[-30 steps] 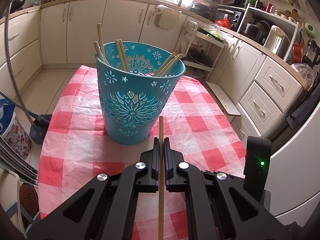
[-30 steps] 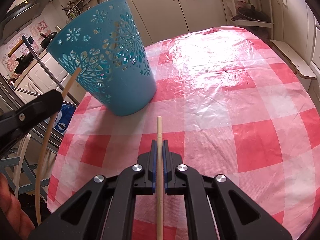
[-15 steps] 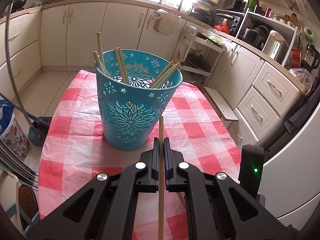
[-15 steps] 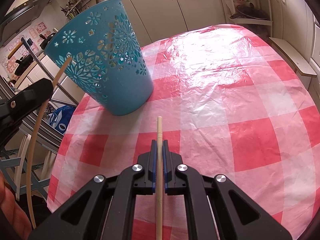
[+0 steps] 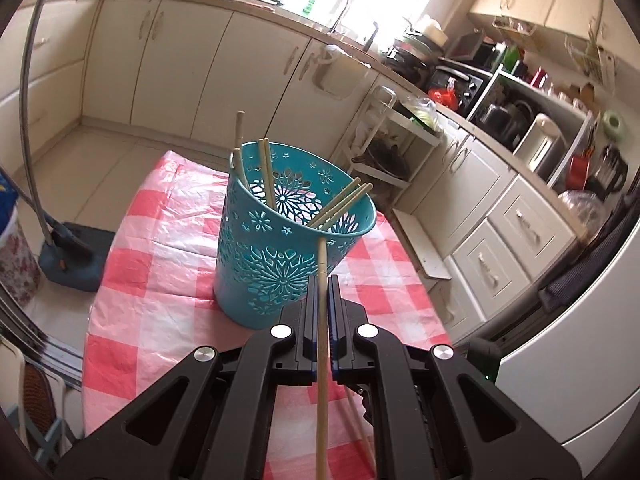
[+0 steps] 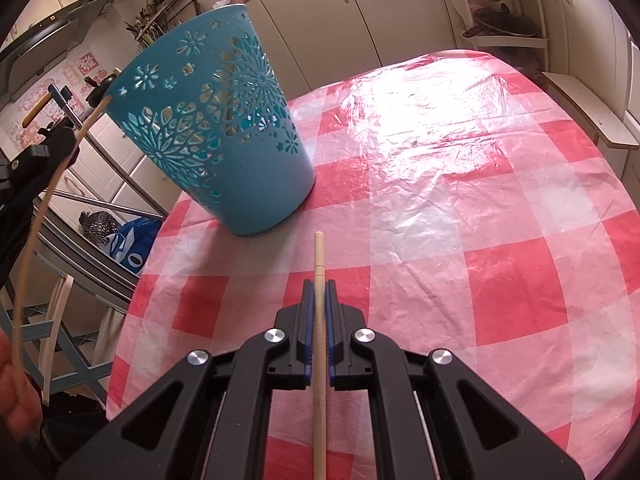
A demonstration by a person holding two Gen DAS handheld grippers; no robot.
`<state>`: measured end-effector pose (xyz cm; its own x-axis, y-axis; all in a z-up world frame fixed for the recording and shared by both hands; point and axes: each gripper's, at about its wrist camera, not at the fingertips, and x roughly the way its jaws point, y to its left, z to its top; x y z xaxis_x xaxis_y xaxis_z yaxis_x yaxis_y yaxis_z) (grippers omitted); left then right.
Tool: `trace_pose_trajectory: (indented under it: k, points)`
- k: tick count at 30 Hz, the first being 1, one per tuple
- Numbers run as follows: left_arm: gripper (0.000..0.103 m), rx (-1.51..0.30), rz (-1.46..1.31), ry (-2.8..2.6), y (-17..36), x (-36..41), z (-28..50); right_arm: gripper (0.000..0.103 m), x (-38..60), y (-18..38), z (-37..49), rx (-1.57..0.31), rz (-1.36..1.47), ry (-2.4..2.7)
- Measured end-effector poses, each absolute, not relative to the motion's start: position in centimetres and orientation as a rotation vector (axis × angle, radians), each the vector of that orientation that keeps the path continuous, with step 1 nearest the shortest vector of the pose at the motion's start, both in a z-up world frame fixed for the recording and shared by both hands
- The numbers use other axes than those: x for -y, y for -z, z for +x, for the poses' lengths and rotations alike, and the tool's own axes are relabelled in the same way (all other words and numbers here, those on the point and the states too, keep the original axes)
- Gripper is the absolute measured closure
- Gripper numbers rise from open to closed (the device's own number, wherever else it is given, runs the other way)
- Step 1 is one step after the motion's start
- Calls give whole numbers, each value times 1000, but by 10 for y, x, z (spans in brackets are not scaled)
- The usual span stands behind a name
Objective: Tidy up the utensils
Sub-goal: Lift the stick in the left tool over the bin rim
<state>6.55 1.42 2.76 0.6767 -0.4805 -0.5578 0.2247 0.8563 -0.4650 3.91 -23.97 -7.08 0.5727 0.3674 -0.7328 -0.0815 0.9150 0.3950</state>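
- Left wrist view: the left gripper (image 5: 320, 292) has its two fingers pressed together on a wooden chopstick (image 5: 321, 344), which runs straight up between them, its tip poking out just ahead.
- That tip lies just below the near rim of a teal cut-out basket (image 5: 280, 264); whether it touches the wall I cannot tell.
- The basket stands upright near the table's left edge, on a red-and-white checked tablecloth (image 5: 160, 280).
- Several more chopsticks (image 5: 266, 172) already lean inside the basket: some against the far left rim, a few (image 5: 340, 204) slanting over the right rim.
- Right wrist view: the right gripper (image 6: 319, 304) is likewise clamped on a second chopstick (image 6: 319, 344), held along the fingers with its tip forward.
- It hovers over the tablecloth (image 6: 460, 200) toward the near edge, well apart from the basket (image 6: 224, 132), which sits off to its left.
- At the left edge of this view the other gripper (image 6: 44, 160) shows, its chopstick (image 6: 36, 220) reaching up toward the basket's rim.
- Cream kitchen cabinets (image 5: 192, 68) line the walls behind the table.
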Motion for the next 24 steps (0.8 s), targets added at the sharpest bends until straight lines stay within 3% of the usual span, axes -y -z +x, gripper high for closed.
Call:
trace_pose_trajectory:
  k: [19,24]
  points:
    - [99,-853,-330,493,-12,7,54,97,260,55,35,-864,426,-281]
    - [99,-782,-379,551,-47,0,48,97,266,50,34,-844,453,-286]
